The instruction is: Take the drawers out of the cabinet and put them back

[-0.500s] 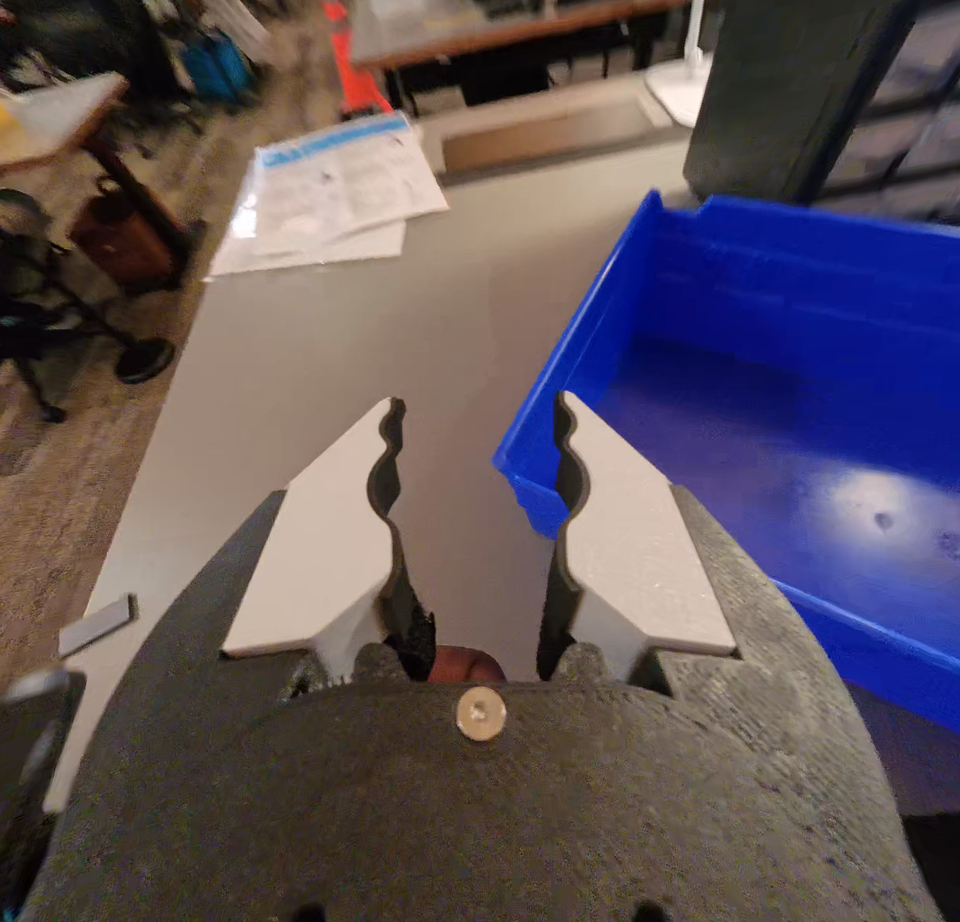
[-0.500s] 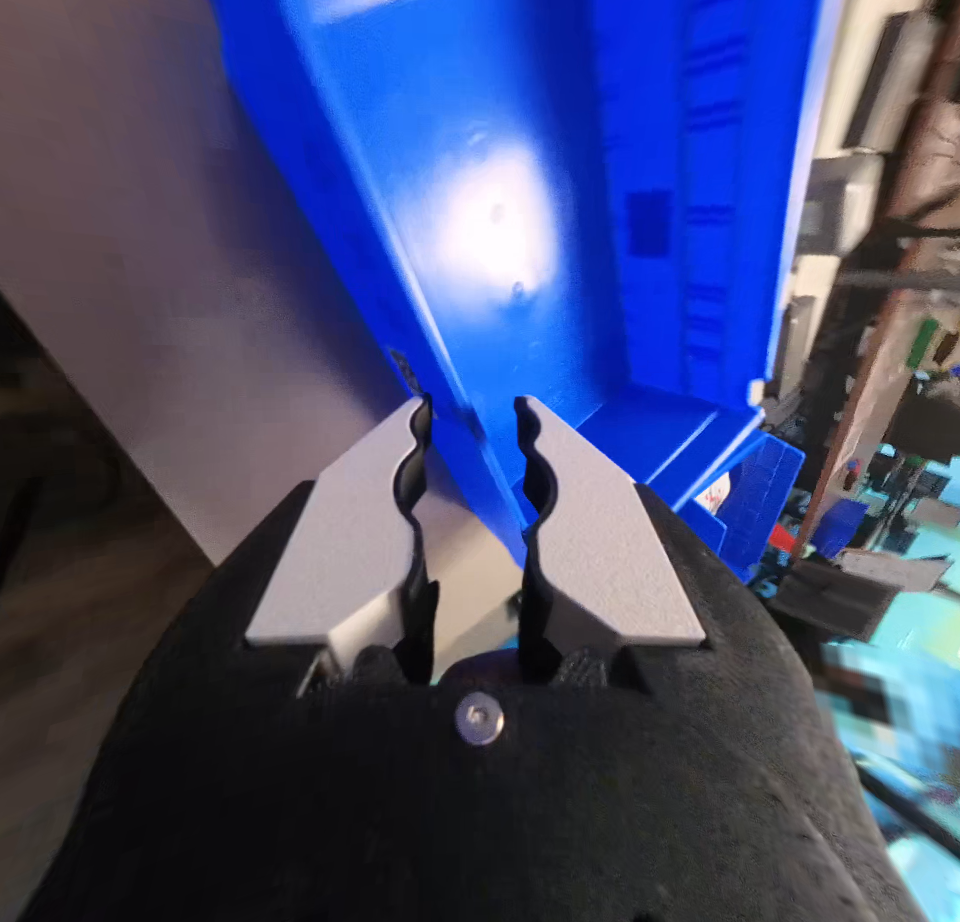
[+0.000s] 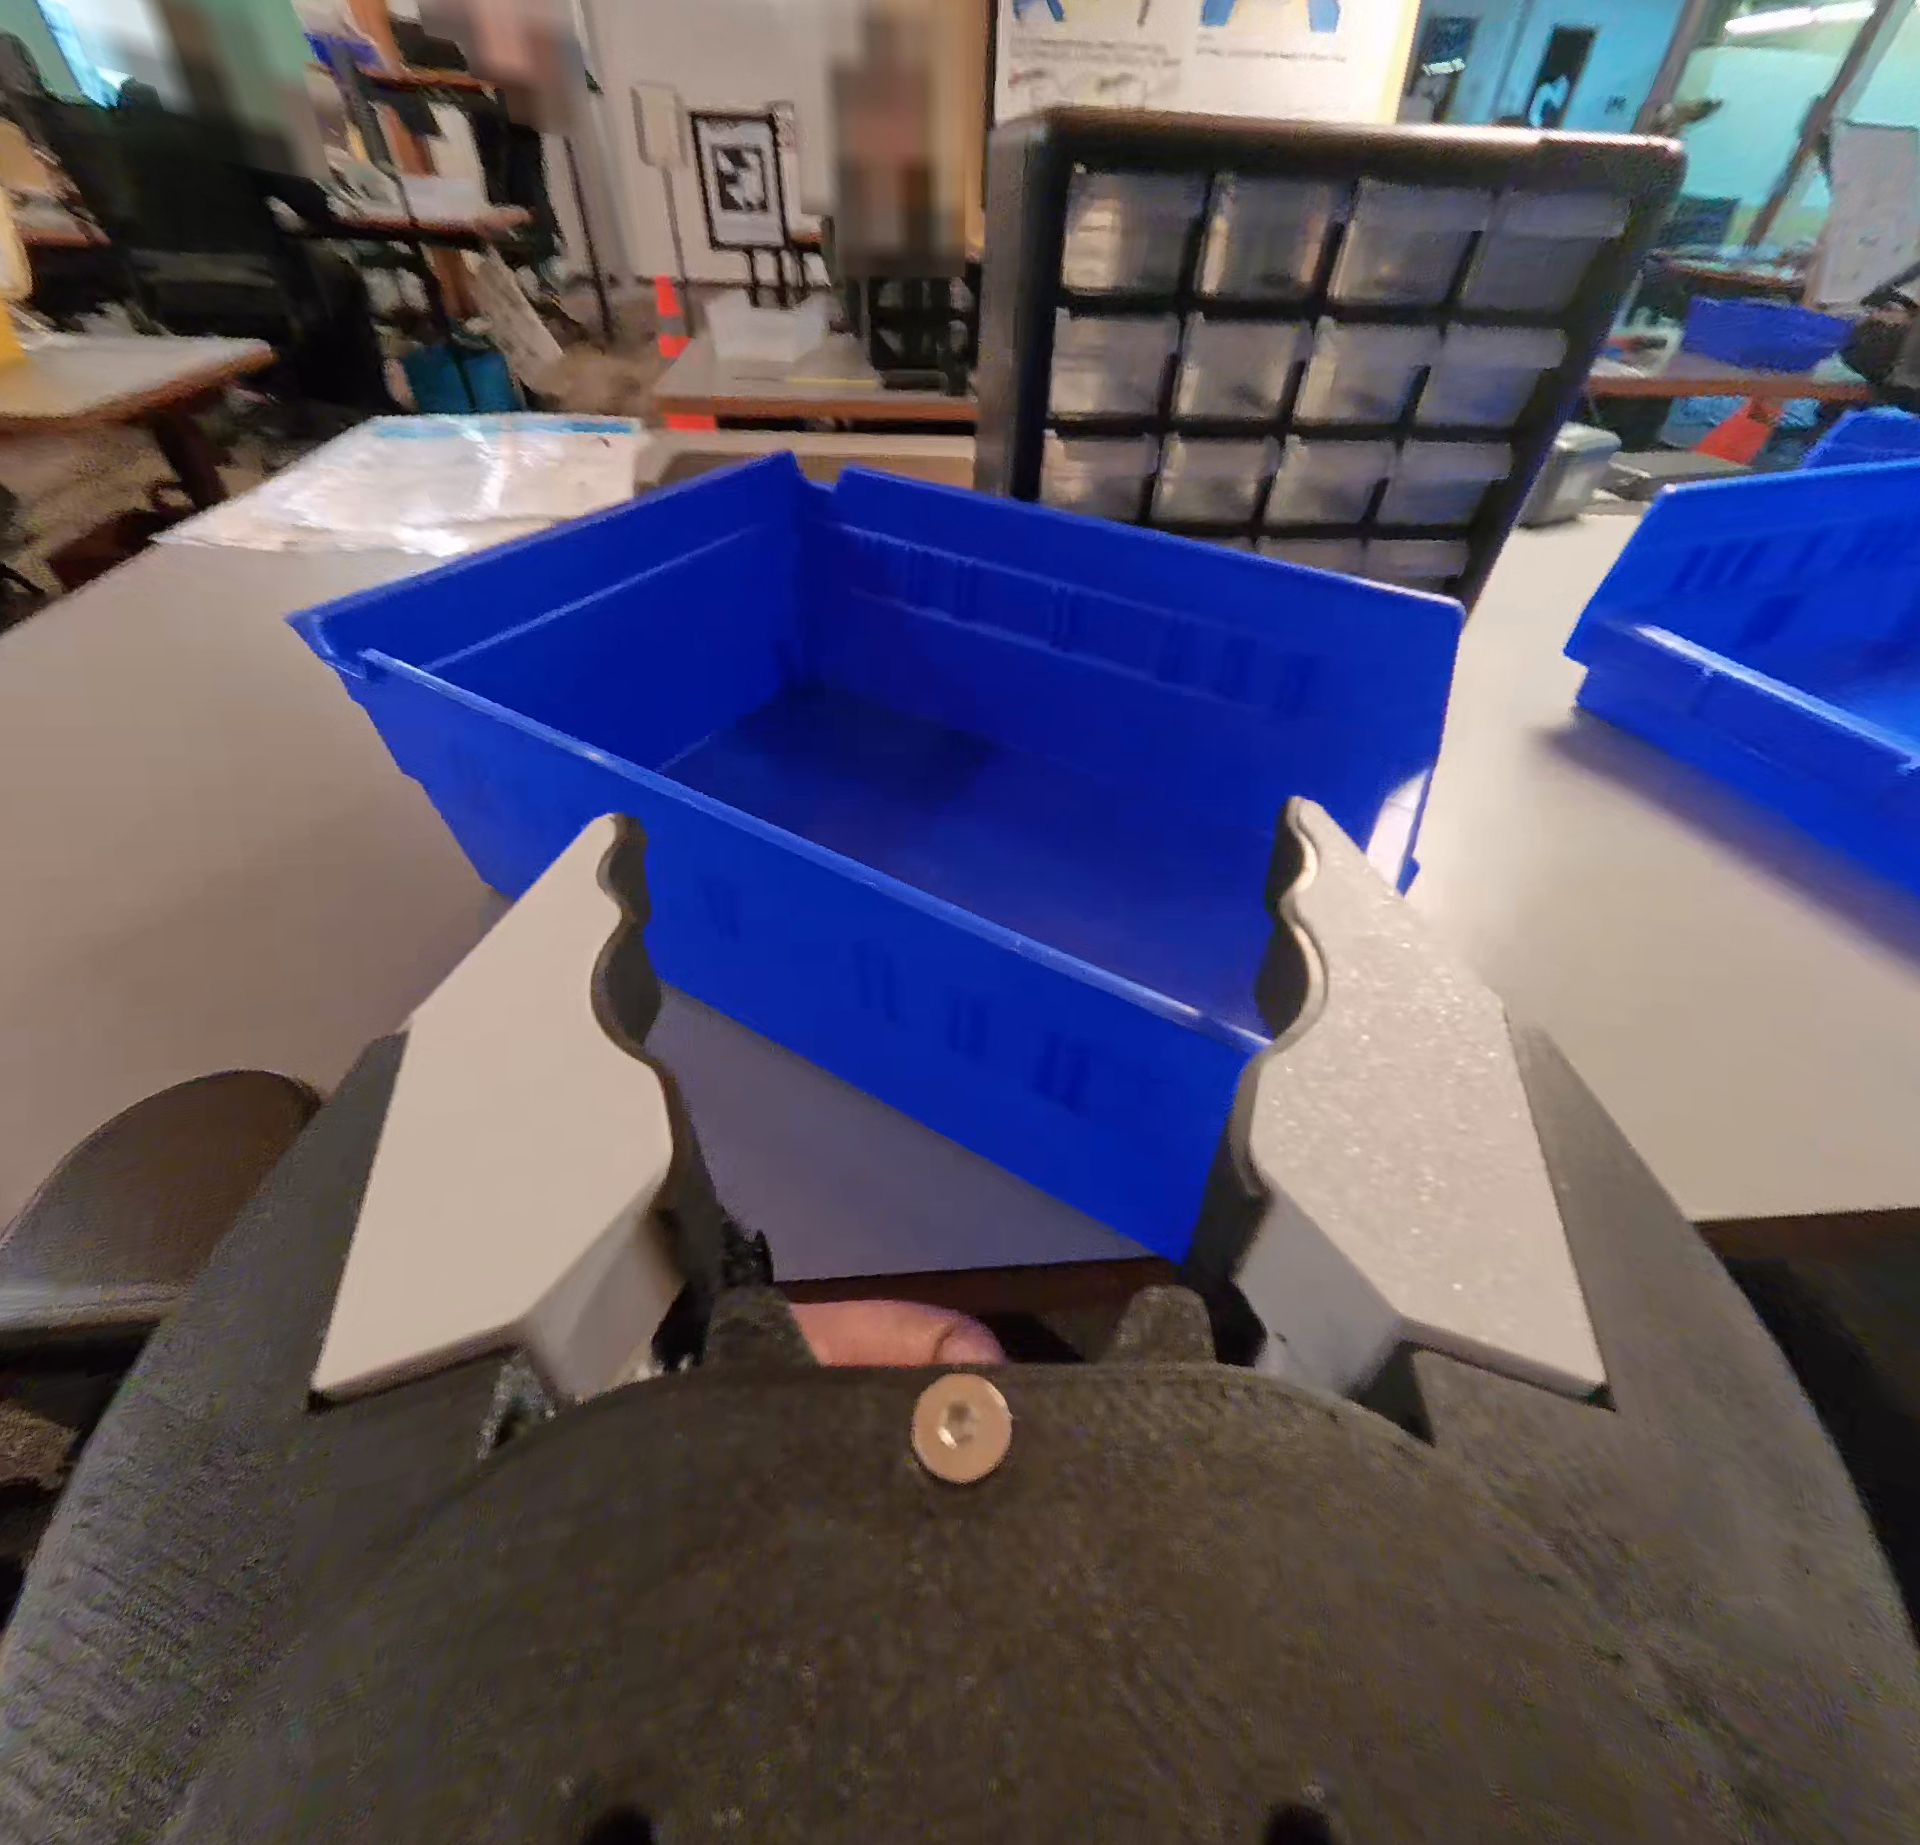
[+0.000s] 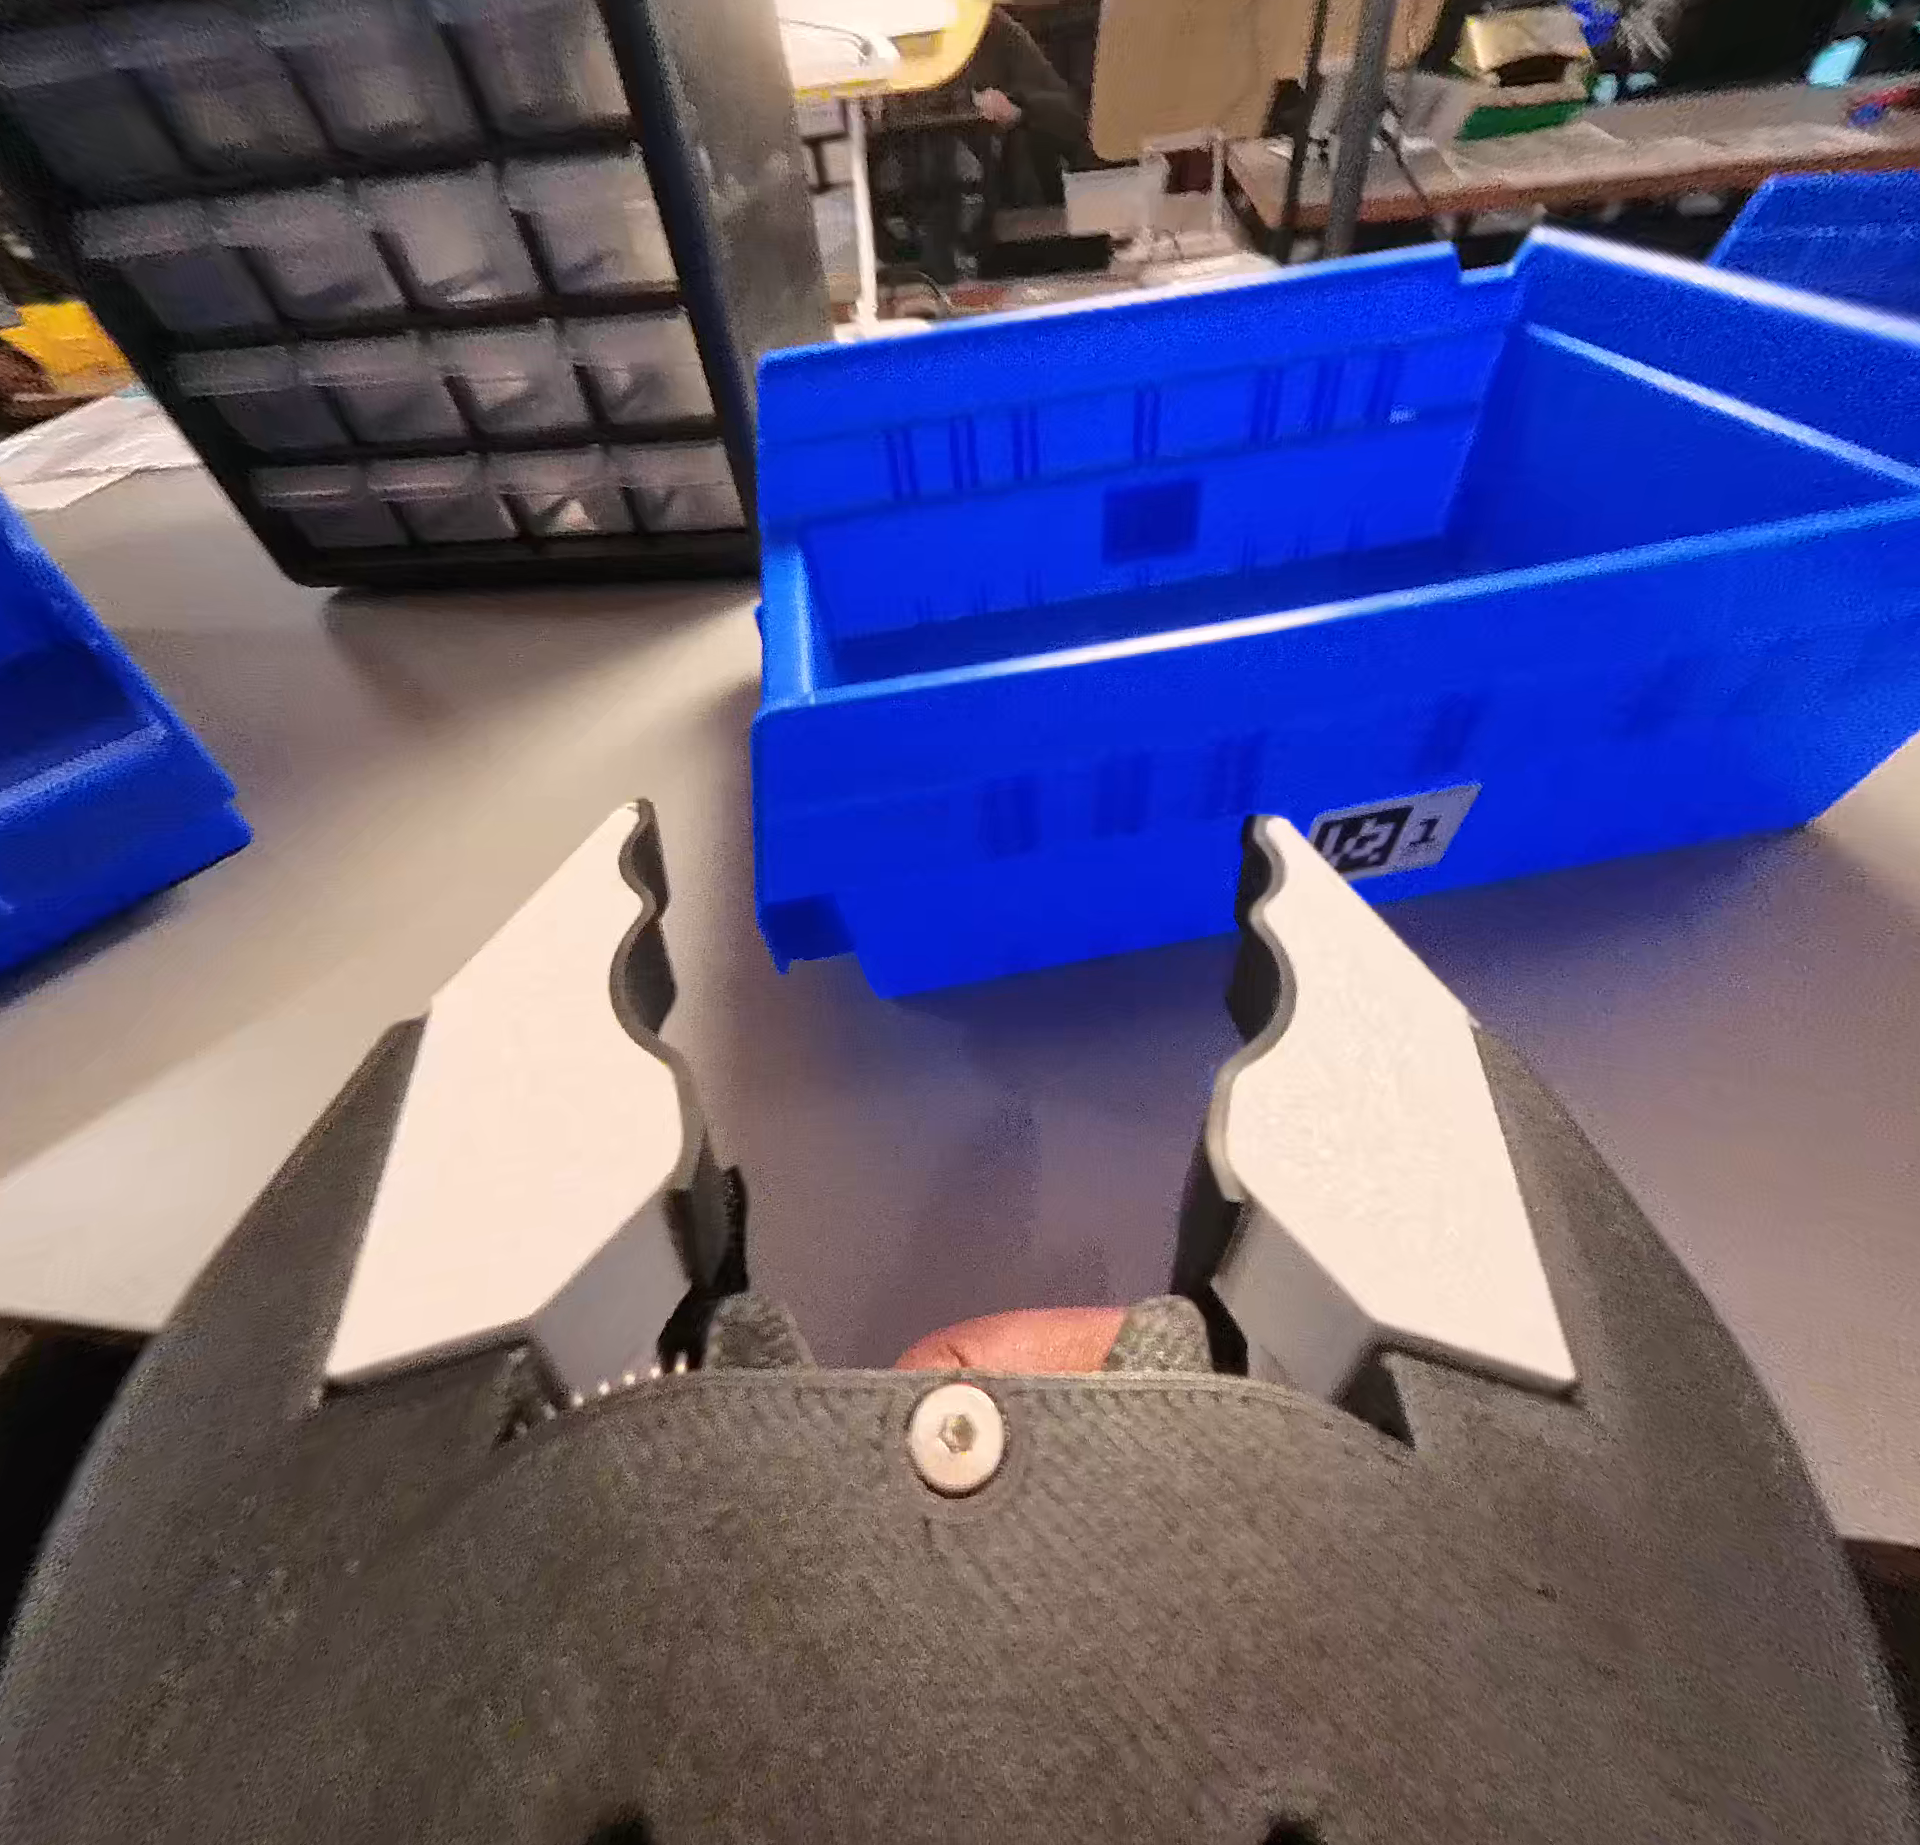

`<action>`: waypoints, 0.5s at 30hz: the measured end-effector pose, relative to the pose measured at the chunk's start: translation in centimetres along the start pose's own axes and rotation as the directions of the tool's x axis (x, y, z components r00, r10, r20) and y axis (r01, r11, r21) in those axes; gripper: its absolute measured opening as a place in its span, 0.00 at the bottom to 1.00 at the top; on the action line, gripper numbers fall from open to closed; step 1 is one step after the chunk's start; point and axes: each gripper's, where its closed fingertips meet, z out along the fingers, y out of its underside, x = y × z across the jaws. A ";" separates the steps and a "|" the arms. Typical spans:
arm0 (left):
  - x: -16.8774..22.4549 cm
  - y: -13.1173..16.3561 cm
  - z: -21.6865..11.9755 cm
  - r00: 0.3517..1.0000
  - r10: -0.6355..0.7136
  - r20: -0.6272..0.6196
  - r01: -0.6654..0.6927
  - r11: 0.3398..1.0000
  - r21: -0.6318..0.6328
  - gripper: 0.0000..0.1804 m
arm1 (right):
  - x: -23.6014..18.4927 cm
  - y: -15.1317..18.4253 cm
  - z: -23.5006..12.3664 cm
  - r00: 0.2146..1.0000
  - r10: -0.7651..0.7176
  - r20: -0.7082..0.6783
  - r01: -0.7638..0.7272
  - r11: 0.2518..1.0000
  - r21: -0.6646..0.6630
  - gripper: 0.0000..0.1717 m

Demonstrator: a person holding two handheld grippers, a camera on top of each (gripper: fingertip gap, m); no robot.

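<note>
Left gripper (image 3: 956,922): a black body with a rough, grainy printed surface, curving broad like a dome, and a silver hex-socket screw (image 3: 961,1427) set dead centre near the front edge. Its fingers (image 3: 520,1089) are pale grey wedges, flat on top, with dark wavy pads along the inner edges (like scalloped trim). Right gripper (image 4: 945,922) matches: same black shell, same screw (image 4: 957,1435), same grey fingers (image 4: 1371,1099).

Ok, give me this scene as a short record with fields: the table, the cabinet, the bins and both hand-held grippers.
table: grey
cabinet: black, small clear drawers, all in place, behind the bins
left bin: blue, empty, on table
right bin: blue, on table, sticker on near wall
left hand-held gripper: open, holds nothing
right hand-held gripper: open, holds nothing
</note>
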 end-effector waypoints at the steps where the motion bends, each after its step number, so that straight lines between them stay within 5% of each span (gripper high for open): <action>1: 0.2 0.0 -0.1 1.000 0.012 0.021 -0.012 1.000 0.014 0.66 | 0.0 0.3 0.5 1.000 0.019 -0.025 -0.019 1.000 -0.009 0.65; 10: 2.4 1.5 0.1 0.998 0.064 -0.012 -0.065 0.998 -0.025 0.68 | 1.9 -0.2 2.1 0.994 0.042 -0.105 -0.044 0.999 -0.016 0.68; 15: -1.0 2.0 0.5 0.995 0.067 0.077 -0.066 0.998 -0.024 0.62 | 5.6 -0.4 0.1 0.981 0.045 -0.186 -0.045 0.999 0.006 0.63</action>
